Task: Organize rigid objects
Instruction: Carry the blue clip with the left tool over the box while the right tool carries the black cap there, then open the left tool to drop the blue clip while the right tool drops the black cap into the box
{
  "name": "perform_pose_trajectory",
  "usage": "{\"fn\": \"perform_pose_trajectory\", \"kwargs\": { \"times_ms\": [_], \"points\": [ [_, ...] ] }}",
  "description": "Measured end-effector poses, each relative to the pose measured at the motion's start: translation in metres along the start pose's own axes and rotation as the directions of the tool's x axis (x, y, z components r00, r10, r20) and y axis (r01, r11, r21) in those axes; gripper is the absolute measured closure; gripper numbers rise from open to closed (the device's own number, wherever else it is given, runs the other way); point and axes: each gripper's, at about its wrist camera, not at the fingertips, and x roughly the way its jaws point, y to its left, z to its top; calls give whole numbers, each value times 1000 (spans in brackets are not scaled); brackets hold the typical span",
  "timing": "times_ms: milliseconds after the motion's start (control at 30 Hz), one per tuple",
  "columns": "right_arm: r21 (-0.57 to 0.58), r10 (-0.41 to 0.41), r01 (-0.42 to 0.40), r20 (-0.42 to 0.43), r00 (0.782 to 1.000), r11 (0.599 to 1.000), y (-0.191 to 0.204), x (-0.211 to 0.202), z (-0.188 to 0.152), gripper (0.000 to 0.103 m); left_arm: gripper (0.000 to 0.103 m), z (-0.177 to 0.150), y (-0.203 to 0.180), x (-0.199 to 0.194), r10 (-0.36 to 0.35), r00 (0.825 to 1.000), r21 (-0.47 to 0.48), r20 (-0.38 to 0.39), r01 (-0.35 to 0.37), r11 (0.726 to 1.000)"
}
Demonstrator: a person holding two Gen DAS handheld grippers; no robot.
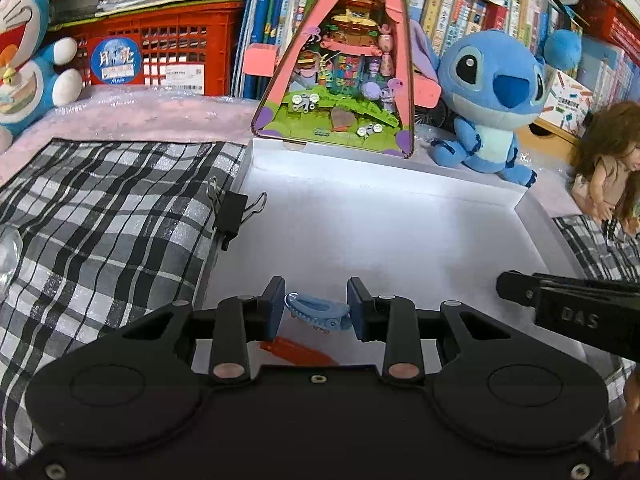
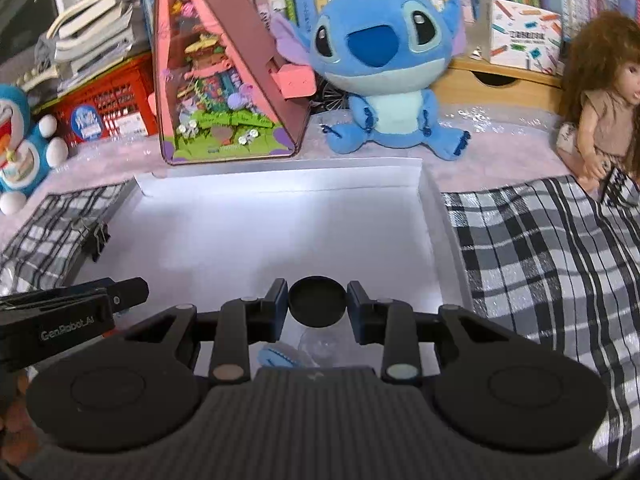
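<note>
I hold blue hair clip [image 1: 318, 314] tight in left gripper [image 1: 316, 308], black round cap [image 2: 317, 306] tight in right gripper [image 2: 317, 308]. Both hang over white box [image 1: 360, 216]. Drop-off step. Next I open jaws, let both fall in.

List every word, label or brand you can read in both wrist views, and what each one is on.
"DAS": right gripper, seen from the left wrist.
"GenRobot_AI": left gripper, seen from the right wrist.
"Moon": round blue sticker on the red crate; its larger characters are unclear.
Book spines and white crate label: too small.

"GenRobot_AI" on left tool [image 2: 132, 292]
</note>
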Motion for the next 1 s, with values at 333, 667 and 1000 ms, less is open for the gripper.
{"fn": "perform_pose_trajectory", "kwargs": {
  "times_ms": [333, 667, 1000],
  "points": [
    [-49, -9, 8, -35, 999, 999, 9, 1, -9, 66, 71, -9, -4, -6, -15, 1000, 41, 6, 15, 999],
    [-50, 8, -10, -34, 999, 999, 8, -7, -20, 66, 71, -14, -3, -11, -21, 1000, 62, 7, 20, 998],
    [-11, 9, -9, -5, 1000, 1000, 0, -15, -21, 50, 53, -12, 0, -27, -23, 999, 60, 44, 20, 998]
  ]
}}
